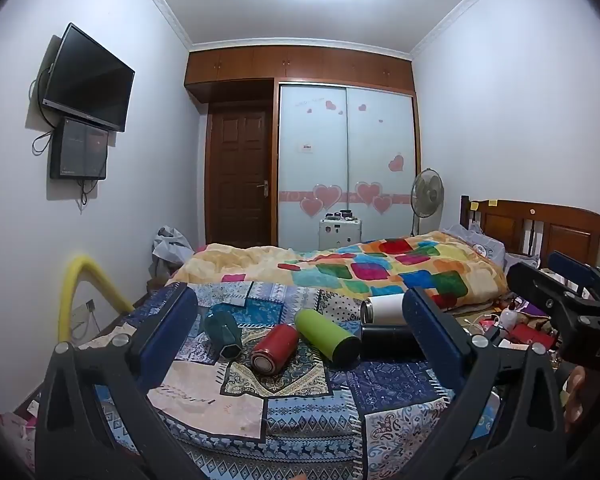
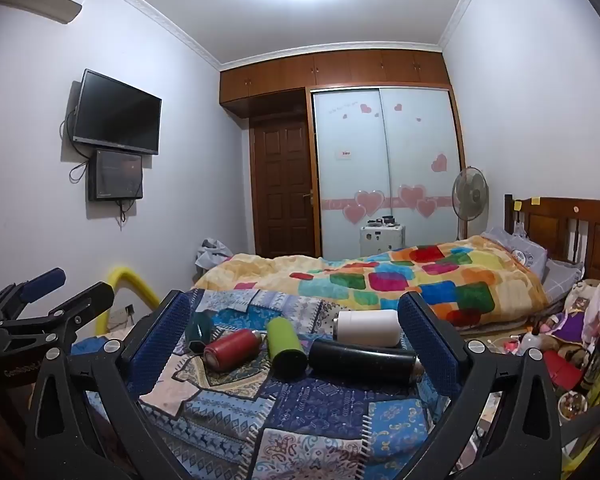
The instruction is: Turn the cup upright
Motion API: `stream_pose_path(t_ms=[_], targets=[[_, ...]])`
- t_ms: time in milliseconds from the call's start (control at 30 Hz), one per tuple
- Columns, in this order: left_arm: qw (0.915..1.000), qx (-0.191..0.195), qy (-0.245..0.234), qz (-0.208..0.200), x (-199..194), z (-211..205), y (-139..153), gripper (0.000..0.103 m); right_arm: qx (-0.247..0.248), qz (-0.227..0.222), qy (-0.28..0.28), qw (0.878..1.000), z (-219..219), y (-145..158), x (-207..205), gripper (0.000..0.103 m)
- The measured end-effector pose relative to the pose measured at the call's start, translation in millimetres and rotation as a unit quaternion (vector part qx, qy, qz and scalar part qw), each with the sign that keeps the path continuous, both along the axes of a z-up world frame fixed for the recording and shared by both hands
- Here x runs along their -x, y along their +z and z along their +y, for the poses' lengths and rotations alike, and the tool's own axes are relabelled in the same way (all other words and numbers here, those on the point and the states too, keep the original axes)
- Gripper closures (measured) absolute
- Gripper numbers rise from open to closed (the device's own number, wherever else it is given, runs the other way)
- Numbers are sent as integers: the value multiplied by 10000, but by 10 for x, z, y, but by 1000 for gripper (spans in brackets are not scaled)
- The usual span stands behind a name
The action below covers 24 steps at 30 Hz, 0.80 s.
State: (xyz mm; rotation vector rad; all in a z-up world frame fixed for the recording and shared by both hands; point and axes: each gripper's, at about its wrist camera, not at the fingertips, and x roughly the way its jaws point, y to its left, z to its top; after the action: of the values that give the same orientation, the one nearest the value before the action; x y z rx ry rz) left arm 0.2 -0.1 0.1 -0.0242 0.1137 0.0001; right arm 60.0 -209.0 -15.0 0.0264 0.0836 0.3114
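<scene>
Several cups lie on their sides on the patchwork cloth: a dark teal cup, a red cup, a green cup, a black cup and a white cup. My left gripper is open and empty, hovering in front of the cups. My right gripper is open and empty too, also short of them. Each gripper shows at the edge of the other's view.
A colourful quilt covers the bed behind the cups. A wooden headboard stands at the right, with clutter beside the bed. A yellow tube arches at the left. A fan, wardrobe and door stand at the back.
</scene>
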Motion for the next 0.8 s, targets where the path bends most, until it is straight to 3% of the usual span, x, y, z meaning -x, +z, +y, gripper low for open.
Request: stream_pose_path(t_ms=[800], targets=[[10000,-29,-65,-32,35,-1,19,0,-34,61,28,10000,29,-20,45,0]])
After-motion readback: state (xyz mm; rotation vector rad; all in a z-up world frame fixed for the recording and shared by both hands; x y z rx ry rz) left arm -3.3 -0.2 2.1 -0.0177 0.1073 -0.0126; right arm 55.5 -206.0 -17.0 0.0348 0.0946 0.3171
